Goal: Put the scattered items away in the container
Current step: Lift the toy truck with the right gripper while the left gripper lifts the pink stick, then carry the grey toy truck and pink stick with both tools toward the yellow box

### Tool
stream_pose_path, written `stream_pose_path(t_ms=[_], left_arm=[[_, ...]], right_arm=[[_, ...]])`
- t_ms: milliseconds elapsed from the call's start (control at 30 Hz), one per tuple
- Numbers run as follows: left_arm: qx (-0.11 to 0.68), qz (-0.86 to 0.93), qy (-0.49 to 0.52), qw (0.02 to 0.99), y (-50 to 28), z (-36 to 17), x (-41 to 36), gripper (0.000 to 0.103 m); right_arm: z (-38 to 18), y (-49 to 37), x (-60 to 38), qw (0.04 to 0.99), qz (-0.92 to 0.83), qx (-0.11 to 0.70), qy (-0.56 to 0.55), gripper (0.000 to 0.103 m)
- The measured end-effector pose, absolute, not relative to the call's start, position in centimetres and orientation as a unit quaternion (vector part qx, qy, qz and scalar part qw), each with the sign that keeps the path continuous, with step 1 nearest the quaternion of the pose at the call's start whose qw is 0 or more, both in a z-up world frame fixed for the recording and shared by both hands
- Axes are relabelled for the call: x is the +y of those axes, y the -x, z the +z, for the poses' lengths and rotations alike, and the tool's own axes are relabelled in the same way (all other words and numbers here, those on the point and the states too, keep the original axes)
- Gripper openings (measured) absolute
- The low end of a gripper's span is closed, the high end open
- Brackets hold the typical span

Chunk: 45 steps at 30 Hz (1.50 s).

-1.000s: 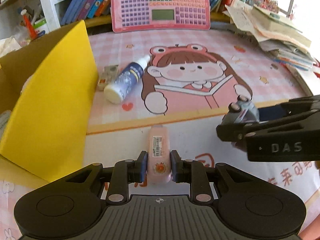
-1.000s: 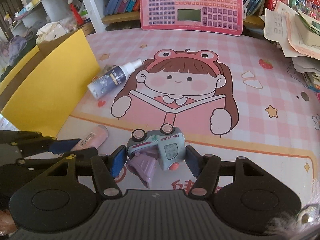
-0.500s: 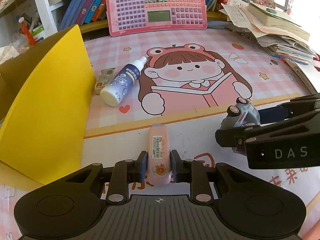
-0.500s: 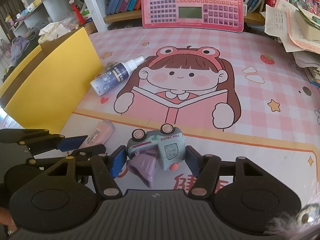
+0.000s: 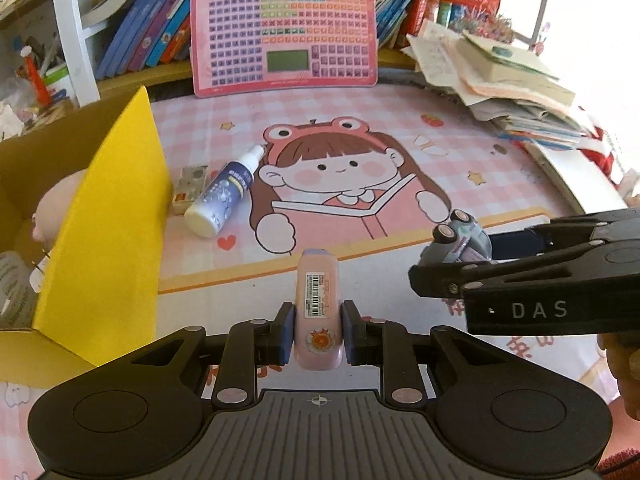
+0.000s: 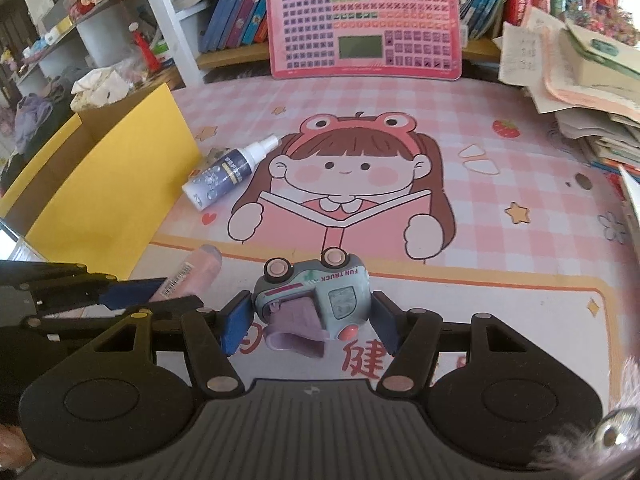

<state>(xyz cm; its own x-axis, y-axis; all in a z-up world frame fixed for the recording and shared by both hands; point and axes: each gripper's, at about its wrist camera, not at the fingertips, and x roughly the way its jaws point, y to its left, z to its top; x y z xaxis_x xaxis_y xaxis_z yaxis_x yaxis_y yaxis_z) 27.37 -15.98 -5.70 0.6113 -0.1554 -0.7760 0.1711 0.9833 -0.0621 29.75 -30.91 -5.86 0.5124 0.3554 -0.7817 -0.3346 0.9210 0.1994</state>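
My left gripper is shut on a pink tube with a barcode label, held above the pink cartoon desk mat. The same pink tube shows at the left of the right wrist view. My right gripper is shut on a grey-blue toy truck lying on its side, wheels up, with a purple part hanging below. In the left wrist view the toy truck pokes out of the right gripper at the right. The yellow cardboard box stands open at the left. A blue spray bottle lies on the mat near it.
A small flat packet lies between the spray bottle and the box wall. A pink keyboard toy leans against the bookshelf at the back. A stack of papers and books fills the back right. Soft items sit inside the box.
Both grippers have risen a little with their loads, so the mat and the box look lower and further off. The tube and the truck stay gripped as before.
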Motion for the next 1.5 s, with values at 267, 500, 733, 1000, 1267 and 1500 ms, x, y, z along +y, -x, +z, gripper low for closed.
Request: stream_pose_path(t_ms=[267,500,733,1000,1267,1500], left_arm=[[0.41,-0.135,0.012,0.902,-23.9,-4.2,-13.8,0.023],[0.373,-0.171,0.019,0.912,-19.9,-2.5,-11.4,0.023],[0.371,-0.174,0.044,0.911,-15.4,-2.4,-7.0,0.023],[0.375,-0.16,0.058,0.911,-9.8,-3.0,-1.9,0.023],[0.371,-0.141,0.063,0.915,-5.9,-2.7,2.8,0.023],[0.37,-0.109,0.085,0.919,-3.7,-2.5,6.7,0.023]], right_arm=[[-4.2,-26.1,-30.4,0.882,0.155,0.444,-0.012,0.061],[-2.5,-21.9,-28.5,0.894,0.127,0.43,0.0,0.061],[-2.2,-17.4,-25.0,0.895,0.122,0.43,0.008,0.061],[-2.9,-11.5,-19.4,0.886,0.143,0.44,0.02,0.061],[-3.3,-7.9,-14.1,0.876,0.178,0.448,0.029,0.061],[-2.9,-6.4,-10.2,0.868,0.219,0.442,0.057,0.061]])
